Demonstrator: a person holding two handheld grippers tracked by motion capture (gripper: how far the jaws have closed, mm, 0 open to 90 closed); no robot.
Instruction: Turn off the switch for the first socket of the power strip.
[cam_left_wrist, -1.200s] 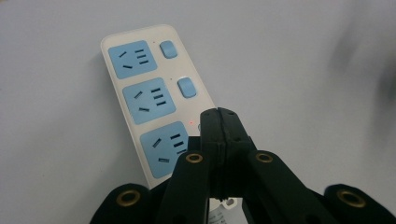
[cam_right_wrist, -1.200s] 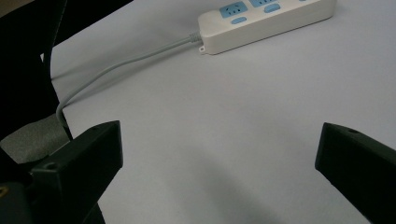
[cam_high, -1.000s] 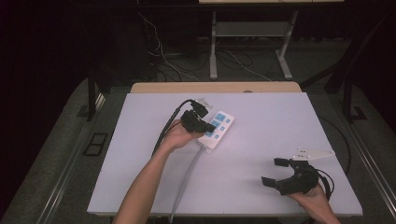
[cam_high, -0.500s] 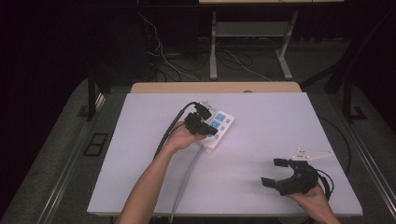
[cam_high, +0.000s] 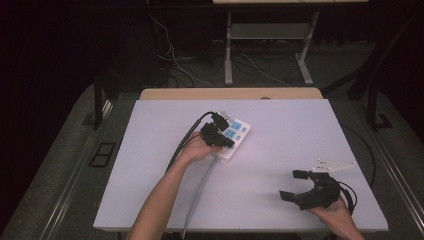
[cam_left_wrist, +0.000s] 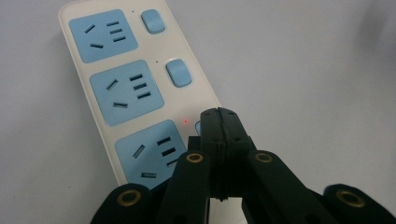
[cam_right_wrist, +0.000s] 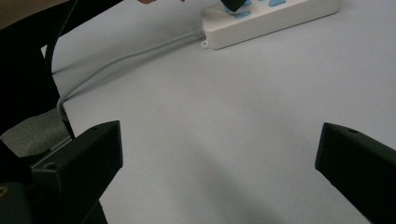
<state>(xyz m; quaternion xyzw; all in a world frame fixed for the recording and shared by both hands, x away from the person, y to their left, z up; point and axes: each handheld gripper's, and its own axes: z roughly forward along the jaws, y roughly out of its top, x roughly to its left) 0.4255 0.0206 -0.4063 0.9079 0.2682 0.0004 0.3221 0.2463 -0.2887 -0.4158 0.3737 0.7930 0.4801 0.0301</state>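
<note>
White plastic, the power strip (cam_left_wrist: 140, 88) lies on the table (cam_high: 150, 190) — the left tool (cam_left_wrist: 219, 122), jaws pressed together, touches its nearest blue switch. The right tool (cam_high: 295, 186) rests well apart from the strip, jaws spread wide — nothing between them.

We see a cream-white power strip (cam_left_wrist: 100, 100) with pale blue socket panels, matching blue rocker switches (cam_left_wrist: 179, 73) and one small red indicator light (cam_left_wrist: 186, 122), lying on a pale lavender-grey table (cam_high: 280, 135). Its cord (cam_right_wrist: 126, 58) is light grey, and both grippers, left (cam_high: 220, 135) and right (cam_high: 295, 185), are matte black, the left with brass-coloured rivets.
</note>
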